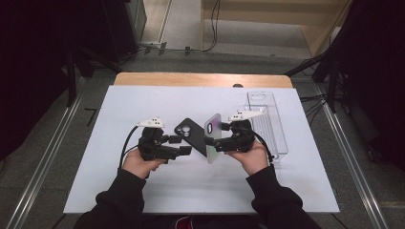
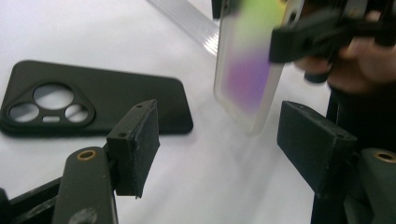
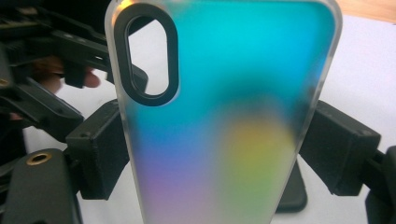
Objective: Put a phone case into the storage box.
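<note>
Behind the wide left claw lies a black case; right claw grips iridescent case.

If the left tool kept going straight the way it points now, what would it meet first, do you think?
Most likely the iridescent case that the right tool holds upright just ahead. The left tool is open and aimed at its lower end; the black case lies off to the side. Depth is hard to judge.

You had two phone cases in front of you: one black case and one iridescent case. There was one clear plastic tray on the one white surface. You held two grippers, one per hand.
</note>
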The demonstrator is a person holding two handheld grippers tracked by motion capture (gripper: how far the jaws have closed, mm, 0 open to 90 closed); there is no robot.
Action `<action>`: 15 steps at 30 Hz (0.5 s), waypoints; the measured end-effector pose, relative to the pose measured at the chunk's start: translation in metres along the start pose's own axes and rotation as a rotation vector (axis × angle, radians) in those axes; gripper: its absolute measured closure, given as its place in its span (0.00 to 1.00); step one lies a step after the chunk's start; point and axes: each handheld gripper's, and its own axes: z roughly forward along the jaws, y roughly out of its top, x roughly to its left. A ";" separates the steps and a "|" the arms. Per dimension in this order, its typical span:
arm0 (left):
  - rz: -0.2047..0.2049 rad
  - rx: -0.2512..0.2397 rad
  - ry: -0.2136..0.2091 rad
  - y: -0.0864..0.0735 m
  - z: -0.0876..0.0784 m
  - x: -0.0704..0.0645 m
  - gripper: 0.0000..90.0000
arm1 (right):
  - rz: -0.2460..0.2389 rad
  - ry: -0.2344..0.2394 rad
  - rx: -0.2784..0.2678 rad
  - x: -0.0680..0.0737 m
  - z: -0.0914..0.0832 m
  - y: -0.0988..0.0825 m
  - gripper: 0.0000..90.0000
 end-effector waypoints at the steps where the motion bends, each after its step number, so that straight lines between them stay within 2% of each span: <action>1: 0.003 0.003 0.002 -0.002 -0.001 0.000 0.33 | -0.003 0.005 -0.004 0.000 -0.001 0.000 0.16; 5: -0.012 0.013 -0.005 -0.011 -0.007 0.005 0.33 | -0.004 0.035 0.006 -0.004 -0.006 0.003 0.16; 8: -0.001 0.010 0.005 -0.016 -0.011 0.006 0.33 | -0.006 0.043 0.008 -0.006 -0.011 0.005 0.16; 11: 0.002 0.016 -0.001 -0.020 -0.014 0.007 0.33 | 0.015 0.068 0.004 -0.008 -0.015 0.007 0.16; 15: 0.001 0.030 0.003 -0.027 -0.017 0.008 0.33 | 0.007 0.059 0.007 -0.009 -0.019 0.010 0.16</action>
